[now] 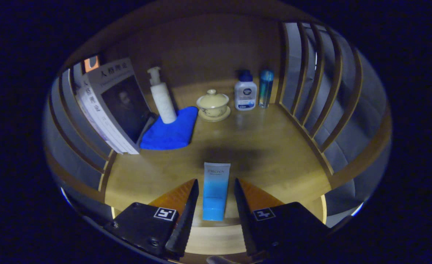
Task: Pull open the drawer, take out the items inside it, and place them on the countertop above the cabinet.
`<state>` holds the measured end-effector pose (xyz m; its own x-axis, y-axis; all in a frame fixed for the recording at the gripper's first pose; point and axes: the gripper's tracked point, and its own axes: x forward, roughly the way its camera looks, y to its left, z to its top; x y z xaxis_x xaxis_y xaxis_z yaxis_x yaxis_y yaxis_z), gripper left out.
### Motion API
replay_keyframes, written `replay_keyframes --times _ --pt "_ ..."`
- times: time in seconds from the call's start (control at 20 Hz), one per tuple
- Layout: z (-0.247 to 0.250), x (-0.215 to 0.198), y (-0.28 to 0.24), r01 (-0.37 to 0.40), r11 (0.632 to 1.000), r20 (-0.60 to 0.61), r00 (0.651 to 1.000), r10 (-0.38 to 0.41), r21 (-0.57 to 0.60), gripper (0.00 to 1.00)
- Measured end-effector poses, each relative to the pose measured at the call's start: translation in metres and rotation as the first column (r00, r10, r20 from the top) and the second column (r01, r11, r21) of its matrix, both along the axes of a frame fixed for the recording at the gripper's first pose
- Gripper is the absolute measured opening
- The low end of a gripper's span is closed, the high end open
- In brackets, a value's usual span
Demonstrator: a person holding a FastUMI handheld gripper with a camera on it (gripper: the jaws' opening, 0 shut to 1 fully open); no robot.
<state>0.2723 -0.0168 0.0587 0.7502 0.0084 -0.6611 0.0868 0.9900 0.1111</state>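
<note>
The gripper [216, 190] is nearest, its fingers spread apart on either side of a blue-and-white tube [215, 190], not pressing it. The tube lies flat on the wooden countertop [267, 146], pointing to 12 o'clock. Beyond, at 11 o'clock, a blue cloth [170, 132], pump bottle [162, 96] and leaning books [115, 106]; at 12, a lidded cup [213, 104]; at 1, two bottles [254, 91] beside a slatted side rail [311, 80].

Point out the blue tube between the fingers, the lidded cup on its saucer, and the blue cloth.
blue tube [216, 189]: gripper view, middle of its body, lying between the open fingers.
lidded cup [213, 104]: gripper view, its bowl below the lid.
blue cloth [172, 130]: gripper view, bare middle fold beside the pump bottle.
</note>
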Motion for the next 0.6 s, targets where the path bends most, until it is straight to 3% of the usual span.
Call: replay_keyframes --times 0.15,0.3,0.35,0.5,0.6 --pt "0.035 -0.027 0.014 -0.052 0.999 0.181 0.982 0.048 0.013 0.62" --pt "0.056 -0.074 0.033 -0.113 0.992 0.312 0.946 0.089 0.062 0.94" --pt "0.061 -0.086 0.033 -0.125 0.99 0.359 0.929 0.094 0.064 0.97" --pt "0.072 -0.136 0.033 -0.134 0.987 0.516 0.854 0.071 0.086 0.96" --pt "0.068 -0.168 0.04 -0.163 0.985 0.589 0.802 0.096 0.063 1.0"
